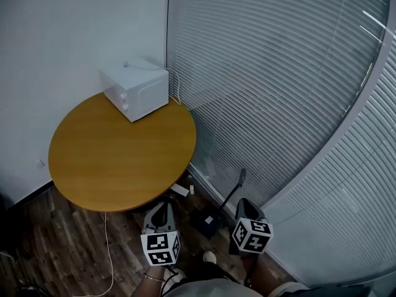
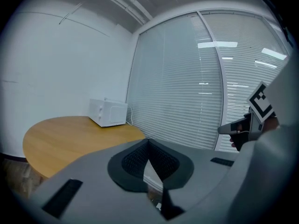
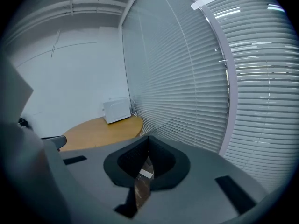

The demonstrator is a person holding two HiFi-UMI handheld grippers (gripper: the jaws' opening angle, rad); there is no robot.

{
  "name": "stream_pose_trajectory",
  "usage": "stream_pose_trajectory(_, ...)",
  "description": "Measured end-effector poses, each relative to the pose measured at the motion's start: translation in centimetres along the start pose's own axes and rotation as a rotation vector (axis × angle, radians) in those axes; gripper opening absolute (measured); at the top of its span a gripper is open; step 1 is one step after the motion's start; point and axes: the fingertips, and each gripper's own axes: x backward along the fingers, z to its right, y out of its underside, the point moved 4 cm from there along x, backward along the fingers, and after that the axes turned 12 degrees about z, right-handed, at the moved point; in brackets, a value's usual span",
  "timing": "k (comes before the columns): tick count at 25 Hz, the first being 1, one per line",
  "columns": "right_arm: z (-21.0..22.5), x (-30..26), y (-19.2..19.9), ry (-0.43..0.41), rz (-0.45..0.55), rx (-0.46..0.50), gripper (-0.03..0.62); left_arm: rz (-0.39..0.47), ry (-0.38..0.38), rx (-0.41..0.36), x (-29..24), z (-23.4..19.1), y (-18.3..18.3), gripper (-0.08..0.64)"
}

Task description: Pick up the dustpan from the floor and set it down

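Observation:
In the head view a black dustpan [image 1: 206, 222] rests on the wood floor by the glass wall, its long black handle [image 1: 234, 189] leaning up toward the blinds. My left gripper [image 1: 161, 209] hangs just left of the pan and my right gripper [image 1: 246, 205] just right of the handle; neither touches it. In the left gripper view the left gripper [image 2: 148, 142] has its pads meeting with nothing between them. The right gripper [image 3: 148, 139] looks the same in the right gripper view. The dustpan itself is hidden in both gripper views.
A round wooden table [image 1: 117, 153] stands to the left with a white microwave [image 1: 136, 91] at its far edge. Blinds [image 1: 278, 91] over a curved glass wall close off the right. A white cable [image 1: 110, 252] and a small white block [image 1: 180, 190] lie on the floor.

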Motion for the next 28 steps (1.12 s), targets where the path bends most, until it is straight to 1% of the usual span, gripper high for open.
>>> stream_pose_trajectory(3, -0.2, -0.3, 0.1, 0.002, 0.001, -0.002, 0.032, -0.013, 0.009, 0.012, -0.4, 0.2, 0.5, 0.017)
stream_pose_trajectory(8, 0.6, -0.7, 1.1, 0.020, -0.024, -0.014, 0.032, -0.029, 0.046, -0.004, -1.6, 1.3, 1.0, 0.017)
stream_pose_trajectory(13, 2.6, -0.8, 1.8, 0.061, -0.044, -0.029, 0.032, -0.071, 0.090, -0.012, -2.9, 3.0, 2.2, 0.017)
stream_pose_trajectory(17, 4.5, -1.5, 3.2, 0.085, -0.073, -0.047, 0.032, -0.114, 0.114, -0.021, -4.0, 4.5, 4.2, 0.017)
stream_pose_trajectory(21, 6.1, -2.5, 5.4, 0.092, -0.109, -0.071, 0.032, -0.161, 0.129, -0.034, -5.0, 5.6, 6.5, 0.017)
stream_pose_trajectory(28, 8.6, -4.4, 11.2, 0.113, -0.181, -0.126, 0.032, -0.238, 0.163, -0.052, -6.8, 6.7, 11.7, 0.017)
